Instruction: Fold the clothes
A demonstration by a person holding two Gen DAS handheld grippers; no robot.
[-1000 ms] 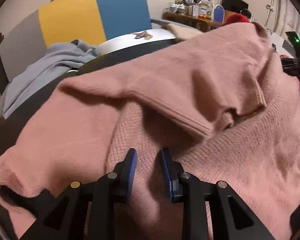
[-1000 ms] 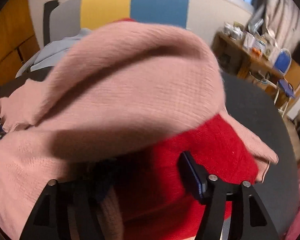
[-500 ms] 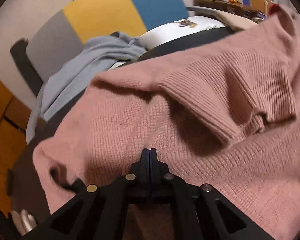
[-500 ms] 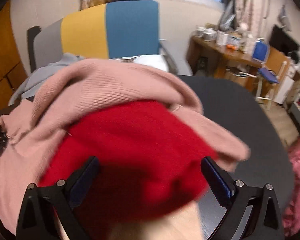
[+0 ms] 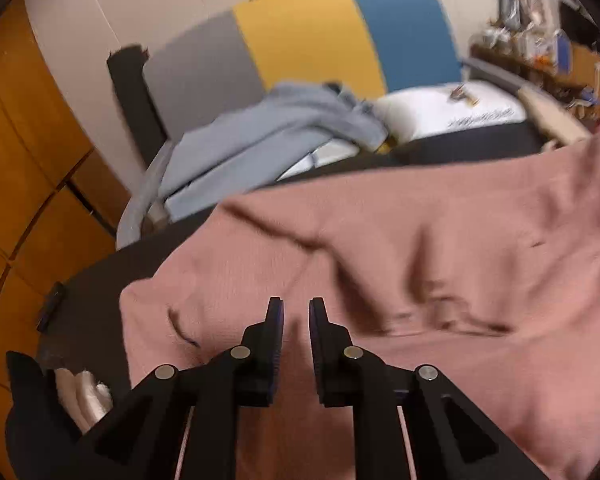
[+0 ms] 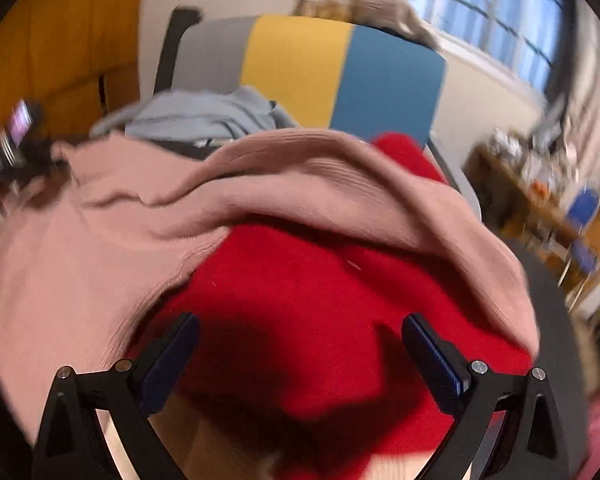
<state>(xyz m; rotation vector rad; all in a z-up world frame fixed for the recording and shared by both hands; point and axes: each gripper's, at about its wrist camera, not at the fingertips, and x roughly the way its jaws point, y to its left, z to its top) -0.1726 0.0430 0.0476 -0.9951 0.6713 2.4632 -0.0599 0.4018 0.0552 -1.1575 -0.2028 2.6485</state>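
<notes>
R gripper (image 6: 300,344): jaws wide, over red garment (image 6: 320,300). Pink sweater (image 6: 80,248) draped across it. Grey clothing (image 6: 204,116) behind, by tri-colour headboard (image 6: 340,76).

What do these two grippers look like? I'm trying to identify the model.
Both match: the left gripper and the right gripper have matte black angular linkage arms with triangular cut-outs and round silver pivot pins. Each finger ends in a flat black plate faced with a dark blue ribbed pad. No cables or markings show.
</notes>
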